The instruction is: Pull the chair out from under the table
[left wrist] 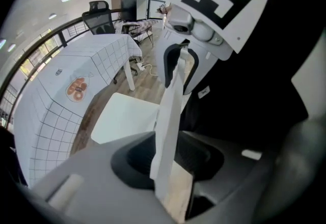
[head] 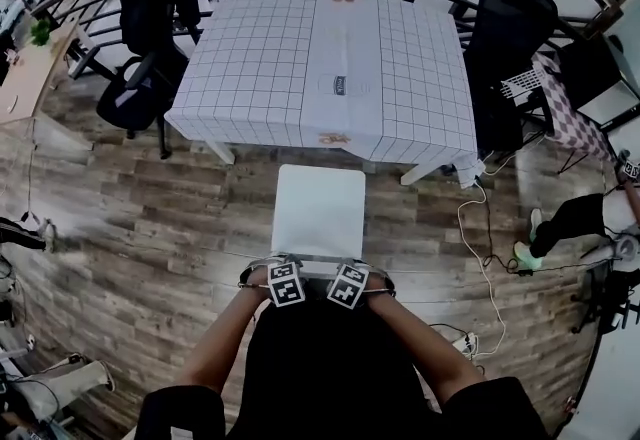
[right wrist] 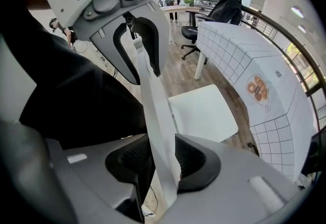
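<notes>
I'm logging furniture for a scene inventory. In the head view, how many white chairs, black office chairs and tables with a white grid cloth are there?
white chair: 1
black office chairs: 2
table with white grid cloth: 1
Total: 4

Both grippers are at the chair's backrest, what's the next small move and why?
Probably lift both grippers straight up off the backrest. The chair seat already sits clear of the table, and the left gripper and right gripper stand open around the backrest without pressing.
</notes>
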Demonstrator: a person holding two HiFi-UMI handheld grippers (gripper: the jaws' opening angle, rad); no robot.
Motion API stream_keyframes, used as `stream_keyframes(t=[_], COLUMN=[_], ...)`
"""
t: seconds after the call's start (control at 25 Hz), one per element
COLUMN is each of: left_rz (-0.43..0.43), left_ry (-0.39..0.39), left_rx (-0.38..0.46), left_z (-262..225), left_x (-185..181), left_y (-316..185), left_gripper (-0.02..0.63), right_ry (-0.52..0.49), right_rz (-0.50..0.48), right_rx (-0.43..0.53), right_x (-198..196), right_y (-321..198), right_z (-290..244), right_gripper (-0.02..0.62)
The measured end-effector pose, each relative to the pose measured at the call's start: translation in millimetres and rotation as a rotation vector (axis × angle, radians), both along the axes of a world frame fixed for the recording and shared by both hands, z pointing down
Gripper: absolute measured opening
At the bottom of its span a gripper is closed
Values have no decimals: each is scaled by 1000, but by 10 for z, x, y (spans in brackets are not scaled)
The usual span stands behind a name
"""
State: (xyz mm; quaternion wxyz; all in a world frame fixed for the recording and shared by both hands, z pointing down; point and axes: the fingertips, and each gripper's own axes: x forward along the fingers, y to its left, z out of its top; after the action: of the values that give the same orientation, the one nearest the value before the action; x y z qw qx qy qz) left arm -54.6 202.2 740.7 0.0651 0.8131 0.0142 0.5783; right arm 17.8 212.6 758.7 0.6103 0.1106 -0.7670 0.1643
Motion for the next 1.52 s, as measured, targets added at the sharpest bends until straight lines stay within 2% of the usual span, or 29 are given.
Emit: stream_keyframes(t=[0.2,0.28,0.48,0.56,0.76,0.92,1.0,1.16,1.28,1.4,1.52], left_rz=[-55,-90,-170,-234,-399,-440,-447,-540,-580,-564,-547], left_ry=[69,112,247,318,485,571,601,738,810,877,916], left_rx=[70,72,104,113,139,148,172,198,234,349,446], left_z=[-395,-515,-964,-1169,-1594,-1842,-1978,-2270,-2473,-2742,-2938], left_x=[-51,-47,72,131,230,293,316,315,289,297,339], left_y=[-100,-133,-253,-365,-714,-845,-909,-1048,-1137,-1217,-1219], left_gripper=[141,141,141,141,141,141,141,134,124,111,98], right_ry=[-83,-111,-188,-226,-383,-495,-532,-573,-638,-698,-693], right_rz=[80,121,225,278,482,594,615,594,605,597,564], right_rx=[-8,20,81,119,230,350,404,463,526,602,647], right_x=[135,215,366,407,503,562,574,494,417,346,298], right_y=[-100,-208,-460,-570,-876,-1067,-1144,-1227,-1302,-1389,-1410], right_z=[-324,-444,-776,-969,-1537,-1903,-2076,-2293,-2518,-2766,-2872], right_gripper=[182,162,161,161,158,156,156,156,154,132,117])
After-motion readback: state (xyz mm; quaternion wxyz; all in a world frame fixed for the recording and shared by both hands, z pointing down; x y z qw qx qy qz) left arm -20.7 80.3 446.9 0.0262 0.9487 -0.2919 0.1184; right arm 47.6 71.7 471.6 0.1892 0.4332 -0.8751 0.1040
